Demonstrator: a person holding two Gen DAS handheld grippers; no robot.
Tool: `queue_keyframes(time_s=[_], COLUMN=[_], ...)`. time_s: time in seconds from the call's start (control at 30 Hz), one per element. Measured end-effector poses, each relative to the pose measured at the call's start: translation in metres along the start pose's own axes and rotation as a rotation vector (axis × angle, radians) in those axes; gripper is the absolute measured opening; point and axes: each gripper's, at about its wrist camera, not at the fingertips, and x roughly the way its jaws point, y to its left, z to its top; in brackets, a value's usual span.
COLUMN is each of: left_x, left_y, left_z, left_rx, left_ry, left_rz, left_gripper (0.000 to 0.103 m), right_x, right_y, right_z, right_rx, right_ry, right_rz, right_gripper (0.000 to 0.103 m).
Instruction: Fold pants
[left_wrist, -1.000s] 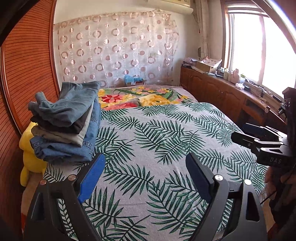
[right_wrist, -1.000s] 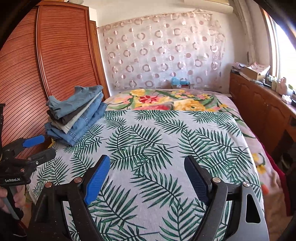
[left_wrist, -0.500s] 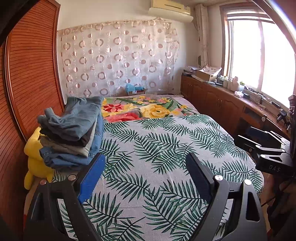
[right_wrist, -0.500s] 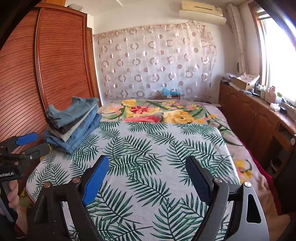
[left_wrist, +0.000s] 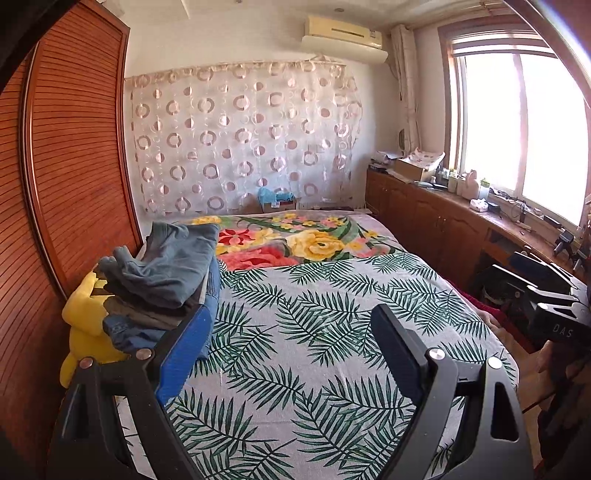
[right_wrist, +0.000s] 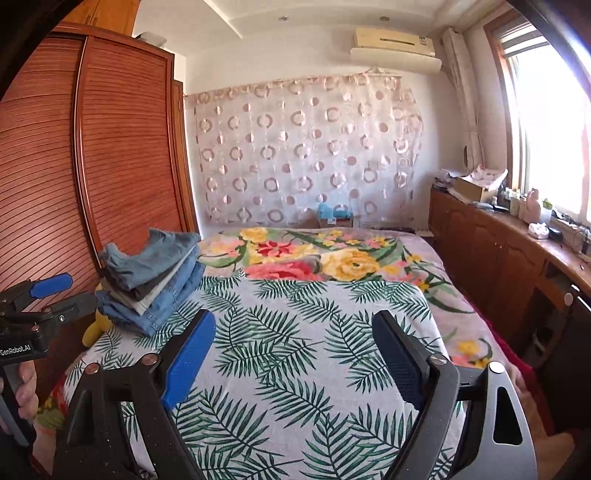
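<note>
- Left hand-held gripper (left_wrist: 291, 343) and right hand-held gripper (right_wrist: 295, 347): spread wide above leaf-print bed cover (left_wrist: 332, 332), nothing between fingers; right one's jaws just widened.
- Folded pants (left_wrist: 162, 280): stacked at bed's left edge, beside yellow plush toy (left_wrist: 85, 332).
- Beyond: circle-patterned curtain (left_wrist: 240, 136).

Folded pants stack (left_wrist: 162, 280) on bed (left_wrist: 332, 332) left edge, beside wardrobe (left_wrist: 74, 166); cabinets (left_wrist: 436, 221) right.

Home bedroom: bed (left_wrist: 332, 332), wardrobe (right_wrist: 122, 166), curtain (left_wrist: 240, 140)
</note>
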Motion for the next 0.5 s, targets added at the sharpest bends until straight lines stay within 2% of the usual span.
queue_keyframes(time_s=[0.5], left_x=[-0.014], left_y=[0.011], left_z=[0.006], left_rx=[-0.016], left_ry=[-0.034], left_rz=[0.026], left_gripper=[0.089], right_x=[0.003], right_y=[0.005], right_z=[-0.008], right_rx=[-0.019], right_ry=[-0.043], right_rz=[-0.014], right_gripper=[0.097])
